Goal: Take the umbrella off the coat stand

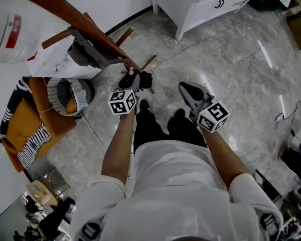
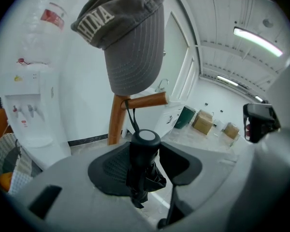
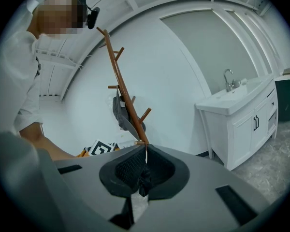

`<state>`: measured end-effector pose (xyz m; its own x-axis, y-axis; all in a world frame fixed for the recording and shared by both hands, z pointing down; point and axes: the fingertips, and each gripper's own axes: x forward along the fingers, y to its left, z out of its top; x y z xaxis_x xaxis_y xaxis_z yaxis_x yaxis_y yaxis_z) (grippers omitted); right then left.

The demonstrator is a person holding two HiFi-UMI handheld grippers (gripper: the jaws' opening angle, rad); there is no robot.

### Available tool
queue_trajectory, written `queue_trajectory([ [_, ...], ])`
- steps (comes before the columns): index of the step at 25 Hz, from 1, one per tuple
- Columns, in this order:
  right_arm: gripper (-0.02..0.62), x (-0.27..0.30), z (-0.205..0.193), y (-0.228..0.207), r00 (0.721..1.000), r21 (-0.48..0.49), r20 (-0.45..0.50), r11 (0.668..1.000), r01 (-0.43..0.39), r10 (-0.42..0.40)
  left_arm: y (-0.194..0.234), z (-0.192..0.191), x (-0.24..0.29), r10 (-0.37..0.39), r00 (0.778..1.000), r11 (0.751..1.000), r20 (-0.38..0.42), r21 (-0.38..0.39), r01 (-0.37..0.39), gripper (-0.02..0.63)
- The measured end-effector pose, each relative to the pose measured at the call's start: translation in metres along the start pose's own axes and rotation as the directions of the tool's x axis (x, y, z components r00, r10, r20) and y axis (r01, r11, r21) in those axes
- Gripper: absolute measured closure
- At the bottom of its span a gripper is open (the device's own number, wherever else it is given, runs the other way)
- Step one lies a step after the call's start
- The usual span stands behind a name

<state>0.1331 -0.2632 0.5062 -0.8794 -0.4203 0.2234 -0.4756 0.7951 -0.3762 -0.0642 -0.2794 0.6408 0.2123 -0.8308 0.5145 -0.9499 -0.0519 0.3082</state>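
Note:
The brown wooden coat stand [image 1: 80,19] leans across the head view, with a grey cap [image 1: 85,51] hung on it. A folded black umbrella [image 1: 142,79] hangs by its strap from a low peg [image 2: 147,100]. My left gripper [image 1: 134,82] is shut on the umbrella [image 2: 144,163] just below its round handle end, with the pads on either side of it; the strap still loops over the peg. The cap [image 2: 130,42] hangs right above. My right gripper [image 1: 189,90] hovers to the right, apart from the stand, jaws together and empty [image 3: 146,170]. The stand [image 3: 123,88] rises ahead of it.
A white vanity cabinet [image 1: 210,4] with a sink stands at the back right. At the left are a woven basket [image 1: 65,95], an orange seat with a striped blanket [image 1: 25,119] and a water dispenser [image 2: 31,110]. Cardboard boxes [image 2: 203,122] sit on the marble floor.

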Motion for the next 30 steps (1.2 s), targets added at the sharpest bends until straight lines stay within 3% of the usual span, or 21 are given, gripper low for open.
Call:
queue_trajectory([
  [14,0.578,-0.016,0.022,-0.005,0.999,-0.001,0.038,0.999,-0.037,0.037,-0.048,0.042,-0.057,-0.035,0.996,0.999,0.087,0.012,0.034,0.413],
  [23,0.578,-0.039,0.04,-0.011,0.995,0.0,0.085,0.998,-0.055,0.055,-0.088,0.05,-0.103,-0.083,0.99,0.996,0.11,0.027,0.08,0.414],
  [30,0.578,-0.077,0.052,-0.016,0.994,-0.032,0.102,0.998,-0.048,0.051,-0.11,0.058,-0.159,-0.077,0.985,0.997,0.152,0.037,0.072,0.416],
])
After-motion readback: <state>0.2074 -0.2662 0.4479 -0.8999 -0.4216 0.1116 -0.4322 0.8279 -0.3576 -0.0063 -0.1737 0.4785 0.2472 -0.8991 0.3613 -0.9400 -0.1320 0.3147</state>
